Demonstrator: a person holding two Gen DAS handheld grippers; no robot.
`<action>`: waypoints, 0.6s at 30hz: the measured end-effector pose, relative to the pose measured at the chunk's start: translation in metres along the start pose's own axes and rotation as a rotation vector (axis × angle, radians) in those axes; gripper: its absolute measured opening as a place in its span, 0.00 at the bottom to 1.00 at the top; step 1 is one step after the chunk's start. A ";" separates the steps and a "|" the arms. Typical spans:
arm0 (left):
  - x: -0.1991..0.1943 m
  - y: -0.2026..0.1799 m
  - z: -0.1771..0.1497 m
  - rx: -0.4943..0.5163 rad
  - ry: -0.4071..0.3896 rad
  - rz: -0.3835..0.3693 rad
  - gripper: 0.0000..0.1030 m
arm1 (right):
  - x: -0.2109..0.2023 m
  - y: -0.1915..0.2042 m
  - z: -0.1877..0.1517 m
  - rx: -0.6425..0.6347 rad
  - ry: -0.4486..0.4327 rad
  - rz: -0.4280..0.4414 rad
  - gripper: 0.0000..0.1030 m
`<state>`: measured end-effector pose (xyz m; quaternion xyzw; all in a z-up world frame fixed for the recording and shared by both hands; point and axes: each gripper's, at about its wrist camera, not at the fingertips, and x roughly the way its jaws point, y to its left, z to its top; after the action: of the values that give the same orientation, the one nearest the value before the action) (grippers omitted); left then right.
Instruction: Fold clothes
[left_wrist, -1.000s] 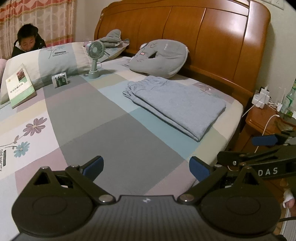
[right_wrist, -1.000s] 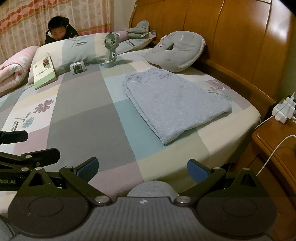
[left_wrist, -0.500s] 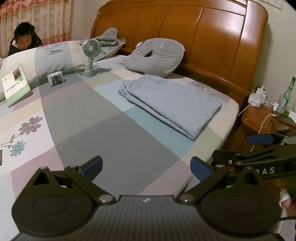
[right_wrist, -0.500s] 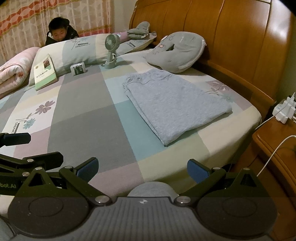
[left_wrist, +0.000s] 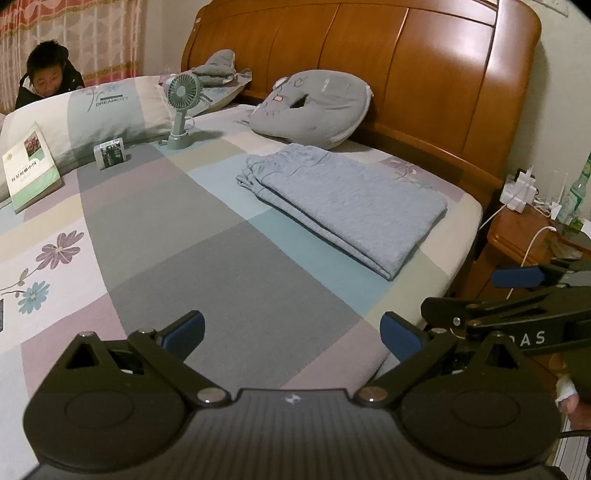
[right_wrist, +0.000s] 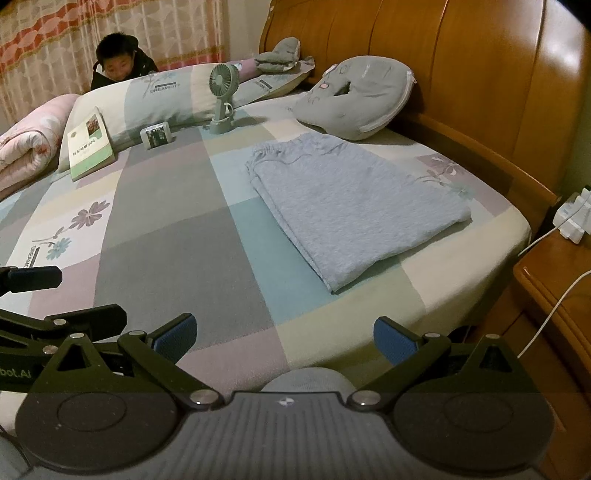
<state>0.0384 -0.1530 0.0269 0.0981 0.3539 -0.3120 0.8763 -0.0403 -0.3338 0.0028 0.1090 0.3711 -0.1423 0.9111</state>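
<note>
Apparently between folds, both the left gripper (left_wrist: 291, 332) and right gripper (right_wrist: 284, 334) hang wide open and empty over the near bed edge, well short of the folded grey trousers (right_wrist: 347, 206) lying near the headboard (right_wrist: 461, 66), so the next move is a reach forward to their near hem.

- Folded trousers (right_wrist: 354, 206): soft grey-blue knit cloth, matt.
- Bed sheet (right_wrist: 177, 258): fine-woven cloth, matt.
- Headboard (left_wrist: 406, 62): varnished wood, glossy.
- Fan (left_wrist: 183, 107): smooth green plastic.
- Book (right_wrist: 90, 147): paper cover, slight sheen.
- Left gripper (left_wrist: 291, 332): matt black plastic, blue pads.
</note>
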 end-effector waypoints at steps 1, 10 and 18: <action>0.001 0.000 0.000 0.001 0.003 0.000 0.98 | 0.001 0.000 0.000 0.001 0.003 0.001 1.00; 0.004 0.000 0.002 -0.001 0.009 0.002 0.98 | 0.004 0.001 0.003 -0.005 0.007 -0.001 1.00; 0.003 0.003 0.001 -0.007 0.010 0.001 0.98 | 0.004 0.004 0.002 -0.015 0.010 -0.005 1.00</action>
<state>0.0429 -0.1525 0.0251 0.0967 0.3591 -0.3097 0.8751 -0.0349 -0.3309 0.0019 0.1019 0.3770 -0.1413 0.9097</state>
